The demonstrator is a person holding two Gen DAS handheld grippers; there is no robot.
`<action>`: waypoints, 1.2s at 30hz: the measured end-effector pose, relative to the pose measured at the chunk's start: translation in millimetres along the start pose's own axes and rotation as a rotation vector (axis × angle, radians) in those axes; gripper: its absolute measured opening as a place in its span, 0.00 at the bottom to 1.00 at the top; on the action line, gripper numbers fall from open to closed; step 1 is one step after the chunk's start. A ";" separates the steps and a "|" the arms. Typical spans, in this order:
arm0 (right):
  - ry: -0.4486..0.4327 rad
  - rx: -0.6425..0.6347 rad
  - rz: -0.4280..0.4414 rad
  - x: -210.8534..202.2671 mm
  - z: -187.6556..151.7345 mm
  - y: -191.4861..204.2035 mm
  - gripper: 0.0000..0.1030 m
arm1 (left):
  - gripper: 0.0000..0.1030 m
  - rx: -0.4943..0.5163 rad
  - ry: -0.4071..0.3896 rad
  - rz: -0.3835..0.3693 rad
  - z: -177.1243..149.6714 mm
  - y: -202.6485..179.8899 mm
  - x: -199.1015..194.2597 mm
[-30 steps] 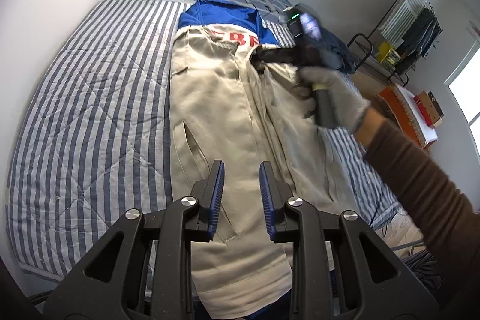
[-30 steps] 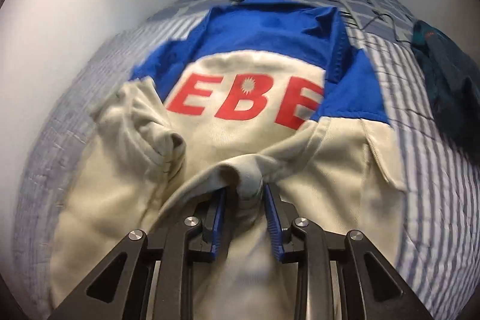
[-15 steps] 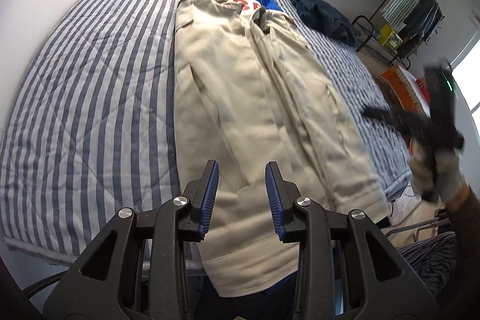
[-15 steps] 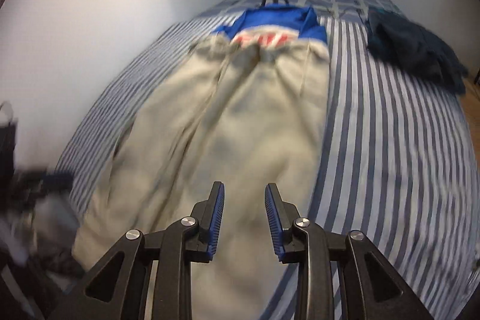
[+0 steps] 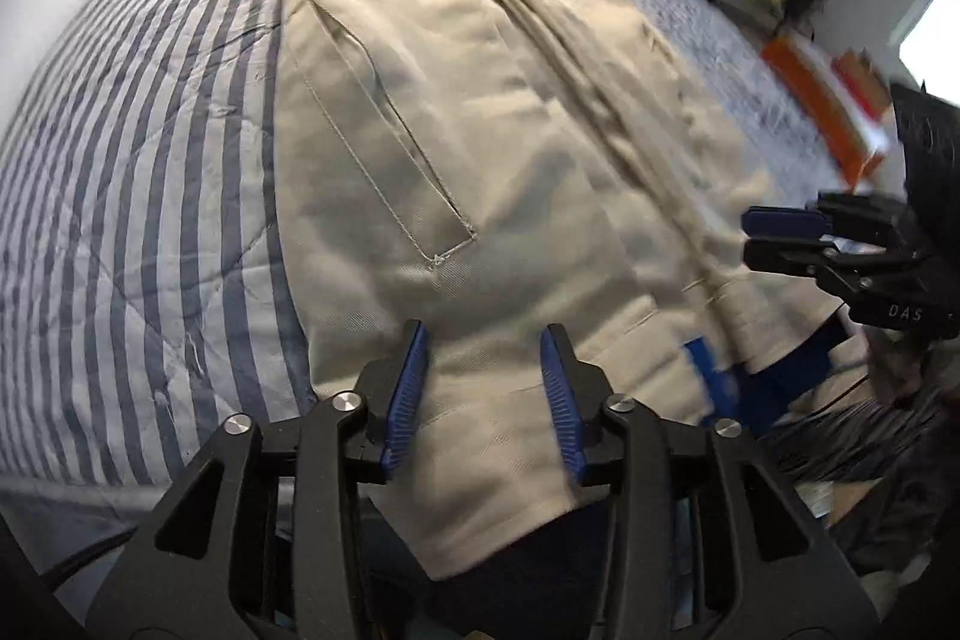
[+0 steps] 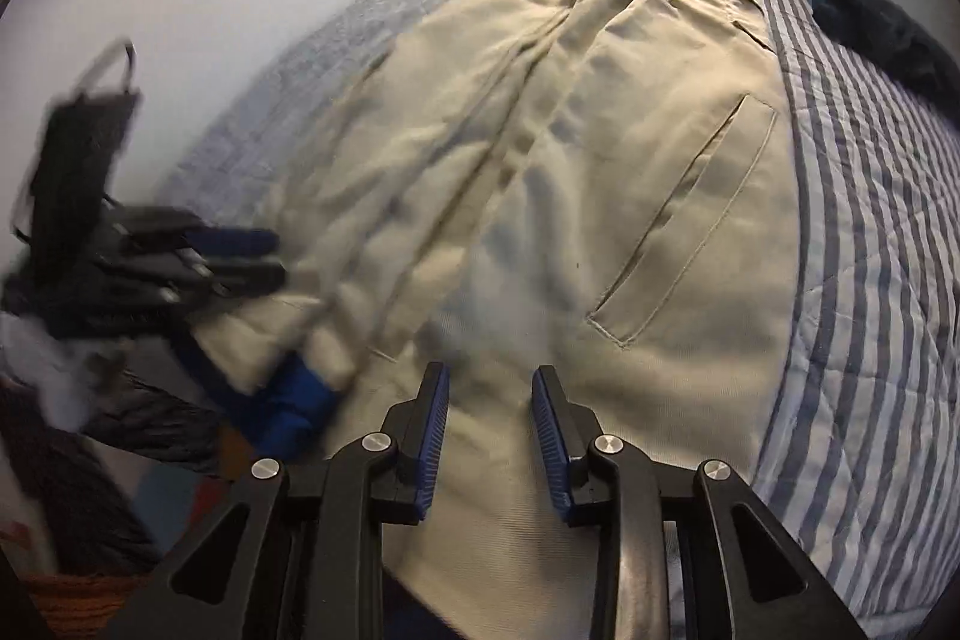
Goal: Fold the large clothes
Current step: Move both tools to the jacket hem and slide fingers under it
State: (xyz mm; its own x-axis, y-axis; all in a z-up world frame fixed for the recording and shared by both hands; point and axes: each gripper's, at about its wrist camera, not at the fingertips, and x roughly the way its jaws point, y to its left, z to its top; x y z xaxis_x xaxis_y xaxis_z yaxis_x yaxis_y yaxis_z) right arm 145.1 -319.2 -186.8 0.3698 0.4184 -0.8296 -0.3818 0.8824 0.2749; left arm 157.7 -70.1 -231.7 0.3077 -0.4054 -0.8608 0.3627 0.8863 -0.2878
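Presently, in the left wrist view, the left gripper [image 5: 483,394] hangs over the near hem of the beige jacket [image 5: 480,148], which lies lengthwise on the striped bedspread [image 5: 132,172] with its blue collar end far up the bed. Its jaws are spreading, with nothing between the pads; the cloth lies below them. The right gripper [image 5: 757,238] shows at the picture's right edge, beside the jacket's other bottom corner, where the blue lining [image 5: 708,370] peeks out.

To do this step well, in my judgement, each gripper should drop onto its own hem corner, take all layers in one bite, and lift evenly so the bottom folds up toward the collar without skewing. The loose front placket is a likely snag.

Against the earlier left frame, the right gripper is no longer up at the collar clamped on cloth, the hem looms nearer, and the jaws stand wider.

In the right wrist view, the right gripper [image 6: 489,421] is over the hem near the slanted pocket [image 6: 684,220], jaws opening and empty. The left gripper [image 6: 264,256] is blurred at the left, by the far corner. Earlier this view showed the red chest lettering close up with a fold pinched between the pads; now the whole jacket length shows.
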 end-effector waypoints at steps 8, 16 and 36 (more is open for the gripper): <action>-0.158 0.143 -0.056 -73.4 -15.7 -62.2 0.65 | 0.71 -0.300 -0.076 -0.095 1.8 65.6 -34.6; -0.018 0.423 0.220 -26.2 -39.8 -126.9 0.49 | 0.69 -0.556 0.017 -0.320 -9.9 109.3 -2.4; 0.097 0.420 0.448 19.3 -43.2 -98.8 0.46 | 0.33 -0.391 0.155 -0.349 4.4 48.2 31.0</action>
State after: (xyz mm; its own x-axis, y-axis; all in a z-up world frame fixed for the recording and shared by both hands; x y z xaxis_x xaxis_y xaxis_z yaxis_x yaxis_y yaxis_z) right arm 153.4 -407.5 -250.9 0.1650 0.7635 -0.6244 -0.1090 0.6433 0.7578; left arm 188.6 -40.9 -270.4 0.0839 -0.6791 -0.7293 0.0575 0.7339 -0.6768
